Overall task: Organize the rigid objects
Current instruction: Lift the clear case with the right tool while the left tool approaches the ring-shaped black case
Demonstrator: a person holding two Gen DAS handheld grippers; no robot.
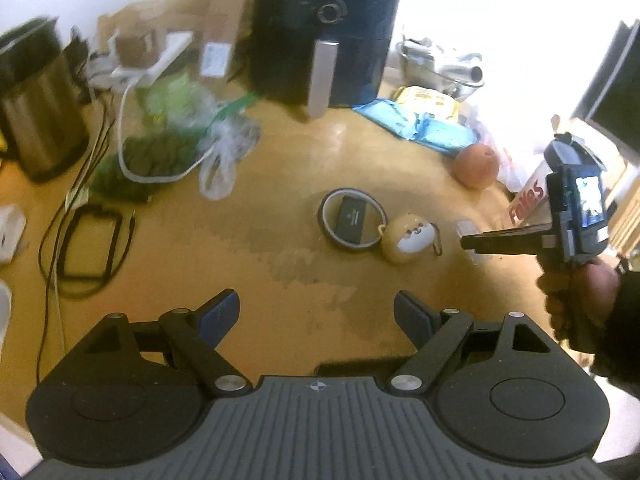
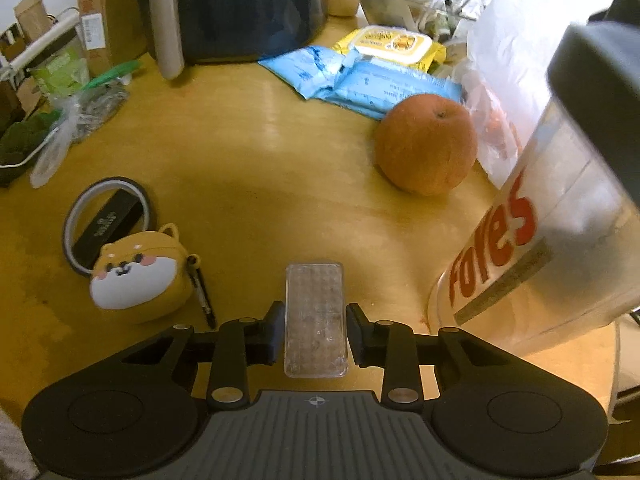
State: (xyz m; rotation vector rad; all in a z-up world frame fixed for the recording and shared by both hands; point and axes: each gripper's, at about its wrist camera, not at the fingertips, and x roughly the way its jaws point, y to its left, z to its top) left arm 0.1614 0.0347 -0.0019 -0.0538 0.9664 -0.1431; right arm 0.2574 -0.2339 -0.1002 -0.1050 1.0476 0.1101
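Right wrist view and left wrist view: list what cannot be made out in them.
- Clear flat case, right wrist view: contents unreadable through the cloudy plastic; its near end runs in between the right gripper's fingers.
- Clear jar, right wrist view: cut off by the right edge, so its printed word is incomplete.
- Black bar inside the tape ring, left wrist view: label too small.
- Air fryer, left wrist view: blurred dials.
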